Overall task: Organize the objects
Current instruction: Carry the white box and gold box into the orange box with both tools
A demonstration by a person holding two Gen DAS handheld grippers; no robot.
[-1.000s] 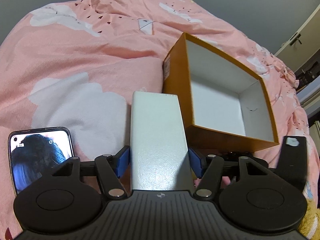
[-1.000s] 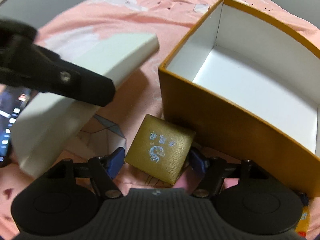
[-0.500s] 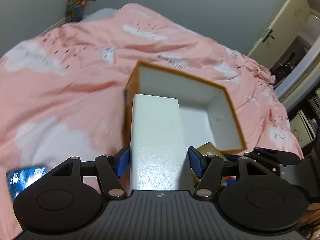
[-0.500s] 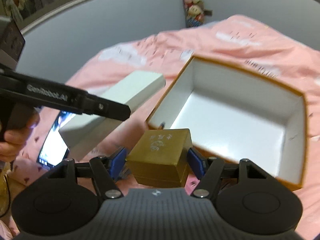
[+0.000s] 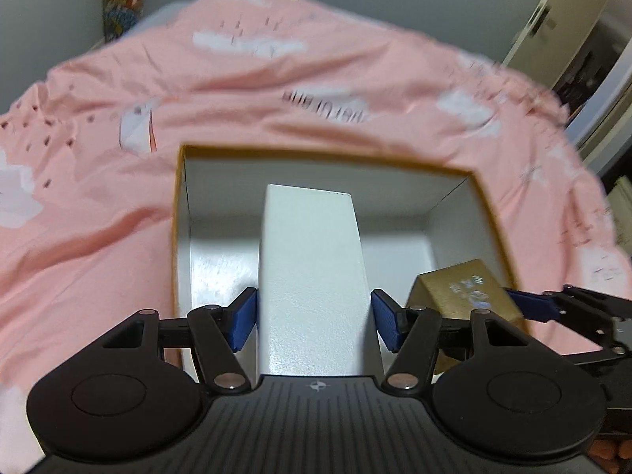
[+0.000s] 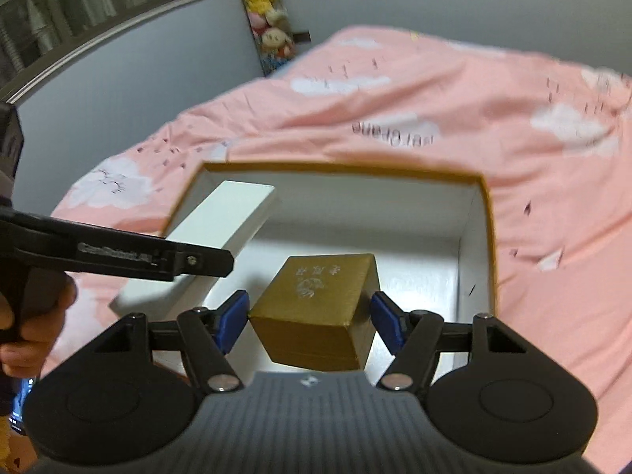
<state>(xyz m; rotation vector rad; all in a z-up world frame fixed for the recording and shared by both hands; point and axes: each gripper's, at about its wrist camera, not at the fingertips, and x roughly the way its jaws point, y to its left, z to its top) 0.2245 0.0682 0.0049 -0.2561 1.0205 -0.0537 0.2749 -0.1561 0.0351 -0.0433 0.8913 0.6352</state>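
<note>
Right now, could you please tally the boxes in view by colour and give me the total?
White box, in the left tongs: 1
Gold box, in the right tongs: 1
Orange open box, on the pink bedspread, below both: 1
Total: 3 boxes

Right gripper (image 6: 310,322), blue-padded, clamped on small gold cardboard cube box (image 6: 316,310) above open orange cardboard box with white lining (image 6: 480,237). At left, black left gripper (image 6: 166,260) gripping long white rectangular box (image 6: 225,215) over the rim. Pink cloud-print bedspread (image 6: 395,91) beneath.
</note>
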